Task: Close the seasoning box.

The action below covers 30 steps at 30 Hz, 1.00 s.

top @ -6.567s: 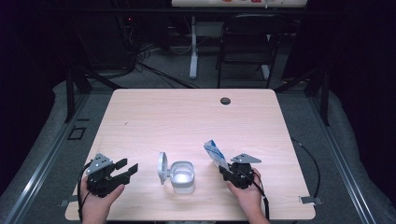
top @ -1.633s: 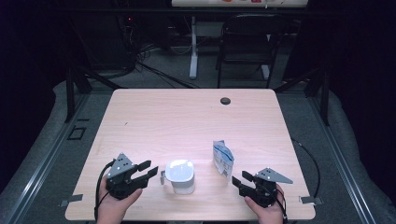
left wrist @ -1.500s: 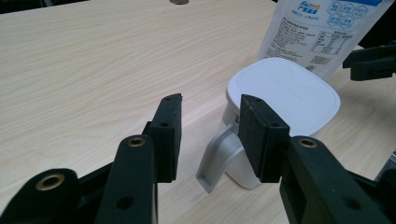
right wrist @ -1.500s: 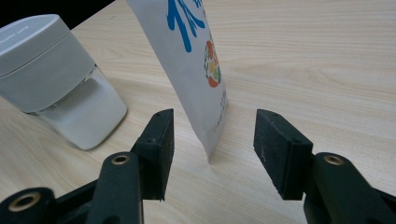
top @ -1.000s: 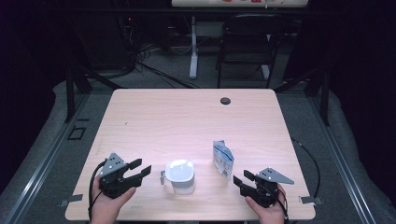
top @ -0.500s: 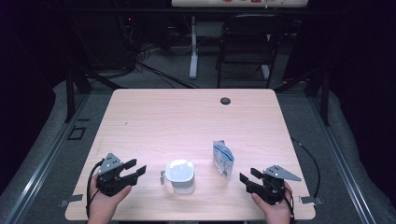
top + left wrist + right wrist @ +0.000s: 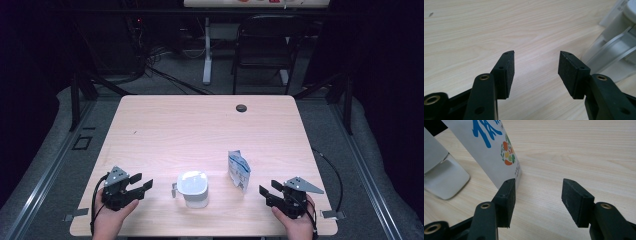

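A white lidded container [image 7: 192, 188] stands near the table's front edge, between the two hands. It reaches into the right of the left gripper view as a pale container [image 7: 614, 45]. To its right stands a white and blue printed pouch [image 7: 238, 169], upright; up close the pouch [image 7: 489, 147] shows blue lettering and a coloured emblem. My left gripper [image 7: 140, 184] rests open at the front left, apart from the container, nothing between its jaws. My right gripper [image 7: 267, 191] stands open at the front right, just short of the pouch. The left gripper [image 7: 536, 71] and right gripper [image 7: 537, 200] both hold nothing.
The light wooden table [image 7: 200, 135] has a small black round cap [image 7: 241, 108] near its far edge. A dark chair [image 7: 262, 45] and cables lie on the floor beyond. Cables trail from both grippers off the front edge.
The container now has its lid on and the pouch stands on the table, let go. Both grippers have drawn back toward the front corners over the last second.
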### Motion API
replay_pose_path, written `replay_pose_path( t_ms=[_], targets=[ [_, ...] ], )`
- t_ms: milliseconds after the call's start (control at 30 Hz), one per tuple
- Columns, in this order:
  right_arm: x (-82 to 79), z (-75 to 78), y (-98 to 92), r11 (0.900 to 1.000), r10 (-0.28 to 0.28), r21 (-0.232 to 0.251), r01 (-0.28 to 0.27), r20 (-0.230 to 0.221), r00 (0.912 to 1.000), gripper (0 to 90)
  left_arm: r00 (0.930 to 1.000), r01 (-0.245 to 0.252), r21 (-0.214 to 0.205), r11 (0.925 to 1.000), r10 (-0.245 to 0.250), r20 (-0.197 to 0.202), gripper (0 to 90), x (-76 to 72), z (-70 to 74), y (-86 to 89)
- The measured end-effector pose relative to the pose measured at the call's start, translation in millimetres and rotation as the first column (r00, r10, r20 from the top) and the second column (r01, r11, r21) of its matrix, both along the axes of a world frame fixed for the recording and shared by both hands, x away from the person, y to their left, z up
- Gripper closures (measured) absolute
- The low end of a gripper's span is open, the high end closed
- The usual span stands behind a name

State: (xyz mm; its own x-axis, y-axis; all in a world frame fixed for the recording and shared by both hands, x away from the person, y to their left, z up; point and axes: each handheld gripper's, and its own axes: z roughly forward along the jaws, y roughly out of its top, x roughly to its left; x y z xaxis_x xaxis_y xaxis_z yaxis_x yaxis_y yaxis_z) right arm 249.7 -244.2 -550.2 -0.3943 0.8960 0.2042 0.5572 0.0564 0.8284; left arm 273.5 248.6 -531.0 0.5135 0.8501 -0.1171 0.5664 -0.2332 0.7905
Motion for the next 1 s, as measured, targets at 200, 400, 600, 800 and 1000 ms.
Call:
replay_pose_path(
  t_ms=[200, 400, 600, 800, 1000],
  targets=[
    [-0.3, -2.9, -0.9, 0.9999, 0.001, -0.013, -0.001, -0.004, 1.0000, 44.9, 0.9999, -0.006, 0.005, 1.0000, 0.006, -0.015, 46.7, -10.2, -8.5, 11.3],
    [-0.5, -6.6, 1.9, 0.9998, 0.009, -0.020, -0.009, -0.005, 0.9999, 44.7, 0.9997, -0.023, -0.028, 0.9993, 0.023, -0.007, 46.6, -15.0, -17.4, 18.7],
    [-1.2, -13.1, 8.8, 0.9979, 0.025, -0.060, -0.026, -0.005, 0.9997, 44.7, 0.9997, -0.021, 0.001, 0.9998, 0.021, 0.010, 45.1, -15.7, -24.5, 20.8],
    [-1.7, -16.5, 16.5, 0.9945, 0.047, -0.094, -0.047, -0.006, 0.9989, 44.1, 0.9993, -0.038, 0.010, 0.9992, 0.038, -0.002, 42.6, -15.4, -30.7, 26.2],
    [-2.0, -16.8, 19.5, 0.9935, 0.055, -0.100, -0.055, -0.006, 0.9985, 43.2, 0.9983, -0.057, 0.012, 0.9983, 0.057, -0.004, 39.0, -14.4, -33.6, 30.0]
  ],
)
